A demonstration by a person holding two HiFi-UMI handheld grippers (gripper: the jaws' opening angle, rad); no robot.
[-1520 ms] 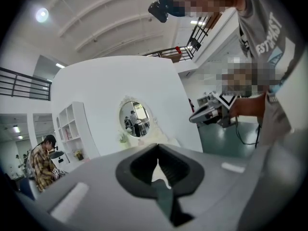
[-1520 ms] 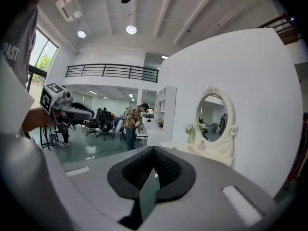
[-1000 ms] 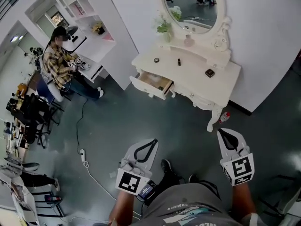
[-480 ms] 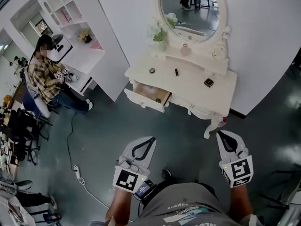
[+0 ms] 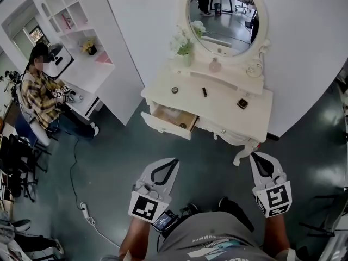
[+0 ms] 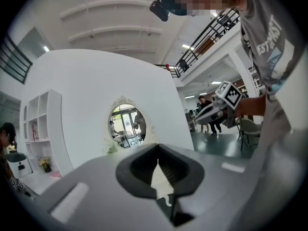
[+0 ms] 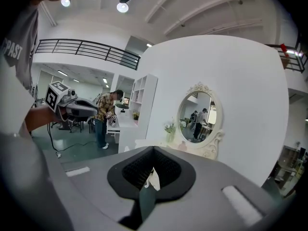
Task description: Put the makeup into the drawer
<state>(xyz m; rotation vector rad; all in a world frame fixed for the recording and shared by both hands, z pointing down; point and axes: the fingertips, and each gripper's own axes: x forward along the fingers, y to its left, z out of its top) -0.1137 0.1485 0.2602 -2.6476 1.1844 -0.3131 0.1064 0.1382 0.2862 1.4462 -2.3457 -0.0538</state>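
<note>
Grey left hand-held gripper (image 5: 175, 161) and right hand-held gripper (image 5: 255, 155), jaws together, empty.

Grey printed T-shirt (image 5: 217, 239), 2 grey hand-held grippers (image 5: 176, 161) (image 5: 254, 154), square-marker cubes (image 5: 144, 207) (image 5: 273, 197)

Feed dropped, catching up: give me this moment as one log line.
left gripper: shut, empty | right gripper: shut, empty | drawer: open | makeup: three pieces on dressing table

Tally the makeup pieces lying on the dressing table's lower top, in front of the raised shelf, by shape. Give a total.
Small round piece: 1
Dark stick: 1
Dark square case: 1
Total: 3
</note>
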